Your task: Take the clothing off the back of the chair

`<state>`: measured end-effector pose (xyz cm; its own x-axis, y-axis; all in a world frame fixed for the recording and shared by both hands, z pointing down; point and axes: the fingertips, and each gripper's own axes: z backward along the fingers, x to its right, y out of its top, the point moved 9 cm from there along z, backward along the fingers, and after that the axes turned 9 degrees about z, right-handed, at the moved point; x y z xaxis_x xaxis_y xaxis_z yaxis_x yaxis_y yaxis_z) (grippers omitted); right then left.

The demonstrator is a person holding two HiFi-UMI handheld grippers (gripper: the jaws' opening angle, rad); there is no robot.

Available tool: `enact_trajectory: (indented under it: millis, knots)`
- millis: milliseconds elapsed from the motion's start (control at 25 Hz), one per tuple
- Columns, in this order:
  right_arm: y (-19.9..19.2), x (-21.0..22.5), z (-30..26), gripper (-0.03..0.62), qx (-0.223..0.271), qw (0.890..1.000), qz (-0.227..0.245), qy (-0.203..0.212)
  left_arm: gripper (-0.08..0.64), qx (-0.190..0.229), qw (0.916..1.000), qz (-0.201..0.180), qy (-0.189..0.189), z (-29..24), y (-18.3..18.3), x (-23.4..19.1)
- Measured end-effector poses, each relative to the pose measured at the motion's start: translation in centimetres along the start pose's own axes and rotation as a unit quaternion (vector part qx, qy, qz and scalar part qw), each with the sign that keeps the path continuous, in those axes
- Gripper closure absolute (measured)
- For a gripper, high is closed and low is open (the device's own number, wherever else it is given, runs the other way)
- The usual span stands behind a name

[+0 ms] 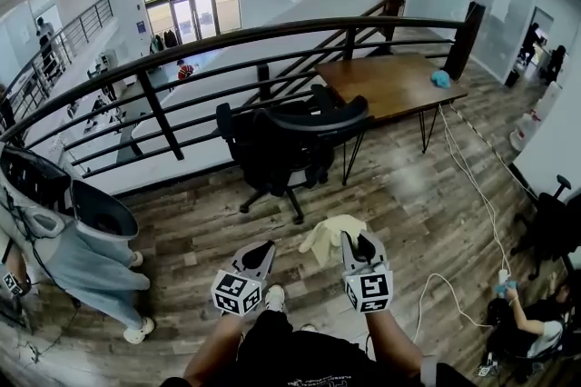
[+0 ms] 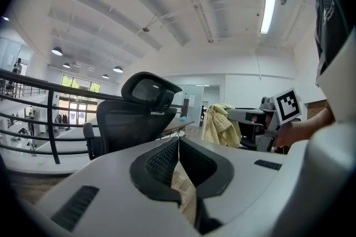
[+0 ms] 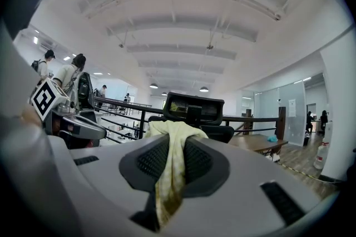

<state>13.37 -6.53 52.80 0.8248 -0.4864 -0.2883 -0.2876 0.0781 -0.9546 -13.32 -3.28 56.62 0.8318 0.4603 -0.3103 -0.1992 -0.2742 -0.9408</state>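
Now the right gripper [image 1: 360, 240] (jaws clamped) holds the yellow garment [image 1: 327, 235].

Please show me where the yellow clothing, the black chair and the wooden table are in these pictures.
yellow clothing [image 1: 327, 235]: head view, middle of the bunched fabric.
black chair [image 1: 283, 149]: head view, on its backrest.
wooden table [image 1: 386, 84]: head view, bare part of its top.

Table [image 1: 390, 85] behind chair [image 1: 290, 144]; clothing [image 1: 330, 235] in right gripper [image 1: 362, 243], before chair.

Bright, even overhead light — fisheye warp, dark vignetted corners.
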Motion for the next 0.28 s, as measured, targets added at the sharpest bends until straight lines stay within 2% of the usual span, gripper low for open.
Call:
enact_trajectory:
  millis: [280]
  knots:
    - [0.16,0.16,-0.40,0.526,0.003,1.000,0.001,0.000,0.546,-0.001,1.0000,-0.004,0.004,0.09,0.13,-0.44]
